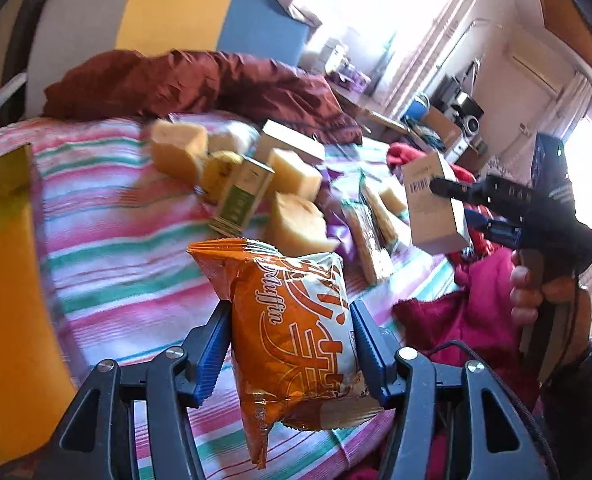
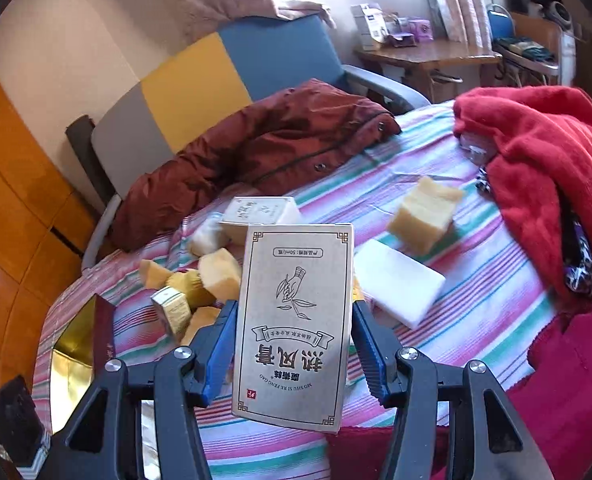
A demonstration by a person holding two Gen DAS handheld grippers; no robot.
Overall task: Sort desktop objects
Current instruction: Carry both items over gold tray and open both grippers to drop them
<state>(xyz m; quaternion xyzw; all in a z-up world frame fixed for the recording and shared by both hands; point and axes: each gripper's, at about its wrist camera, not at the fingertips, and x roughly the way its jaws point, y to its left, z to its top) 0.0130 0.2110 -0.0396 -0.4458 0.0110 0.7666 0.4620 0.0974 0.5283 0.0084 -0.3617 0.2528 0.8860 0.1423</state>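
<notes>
Both my tongs are full.
My left gripper (image 1: 290,350) squeezes the orange muffin bag (image 1: 292,336); my right gripper (image 2: 292,344) squeezes a grey box (image 2: 294,324).

One orange snack packet (image 1: 292,344). Two flat printed cartons: one grey (image 2: 294,320), one white (image 2: 262,214). One small green box (image 1: 242,196). At least four tan sponge blocks (image 1: 297,220) on the bed. One white foam slab (image 2: 397,280).

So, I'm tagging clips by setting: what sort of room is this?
Probably a lived-in bedroom: a striped bedsheet under the items, a padded headboard, clothes such as the red garment piled on it.
</notes>
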